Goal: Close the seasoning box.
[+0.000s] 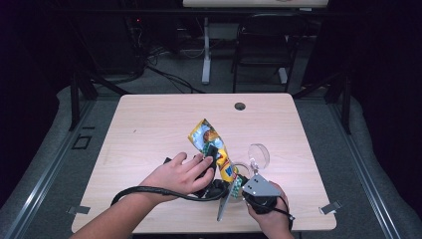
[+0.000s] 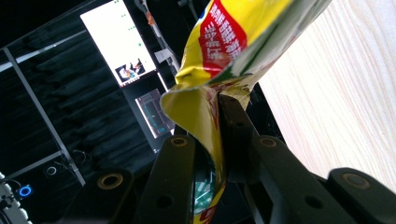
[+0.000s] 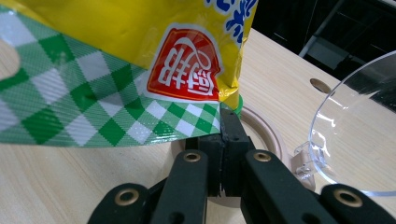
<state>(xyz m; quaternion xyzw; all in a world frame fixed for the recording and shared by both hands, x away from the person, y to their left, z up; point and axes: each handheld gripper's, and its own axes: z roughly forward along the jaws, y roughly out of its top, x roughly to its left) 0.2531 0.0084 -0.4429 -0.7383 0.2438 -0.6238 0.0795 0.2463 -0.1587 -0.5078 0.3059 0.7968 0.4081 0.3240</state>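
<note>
A yellow snack bag (image 1: 211, 142) with a green chequered end stands tilted above the table's front middle. My left gripper (image 1: 212, 151) is shut on the bag's side edge; in the left gripper view the foil (image 2: 210, 56) is pinched between the black jaws of that gripper (image 2: 215, 122). My right gripper (image 1: 238, 183), under its grey plate, is shut on the chequered corner (image 3: 187, 121) of the bag, the jaws of that gripper (image 3: 223, 128) pressed together. Below the bag sits a round container (image 3: 261, 128) with a beige rim, its clear lid (image 1: 259, 154) swung up.
The wooden table (image 1: 149, 124) has a cable hole (image 1: 240, 106) near its far edge. A black cable (image 1: 149, 190) loops over the left forearm. A chair (image 1: 261, 45) and a desk leg stand on the floor beyond the table.
</note>
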